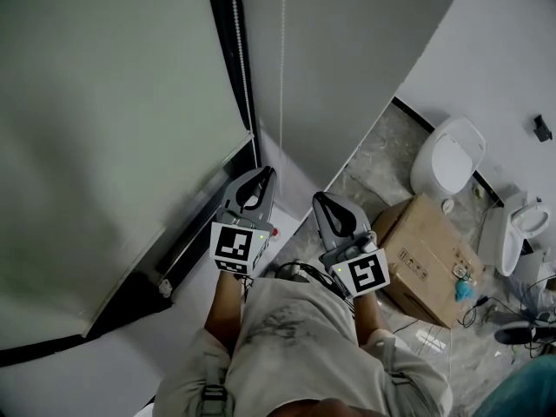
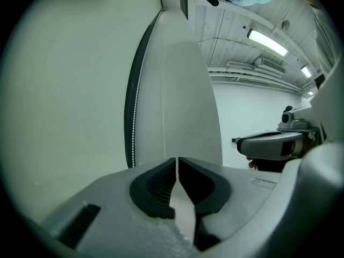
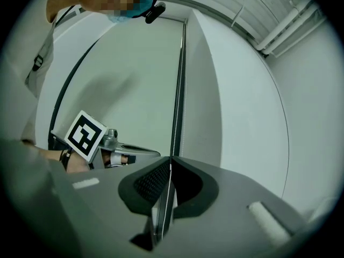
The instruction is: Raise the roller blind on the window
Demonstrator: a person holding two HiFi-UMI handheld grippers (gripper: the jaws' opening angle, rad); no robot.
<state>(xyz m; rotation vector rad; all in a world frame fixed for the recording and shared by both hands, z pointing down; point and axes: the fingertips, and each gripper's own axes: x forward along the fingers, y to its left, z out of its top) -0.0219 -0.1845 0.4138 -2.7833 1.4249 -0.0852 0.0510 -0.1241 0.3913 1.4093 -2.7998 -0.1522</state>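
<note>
The pale roller blind (image 1: 104, 146) hangs down over the window at the left, its bottom bar low near the sill. A white bead chain (image 1: 241, 59) runs down the dark frame edge, with a second thin strand (image 1: 282, 59) beside it. My right gripper (image 3: 171, 160) is shut on the bead chain (image 3: 180, 79), which passes down between its pads. My left gripper (image 2: 176, 160) is shut at the tips; the thin strand (image 2: 163, 101) ends just left of them, behind the left pad. In the head view the left gripper (image 1: 265, 174) sits slightly higher than the right gripper (image 1: 321, 200).
A white toilet (image 1: 449, 159) stands against the right wall, and a second white fixture (image 1: 519, 233) stands further right. A cardboard box (image 1: 426, 254) lies on the marble floor close to my right arm. Cables (image 1: 486, 307) trail beside it. The white sill (image 1: 291, 220) lies under the grippers.
</note>
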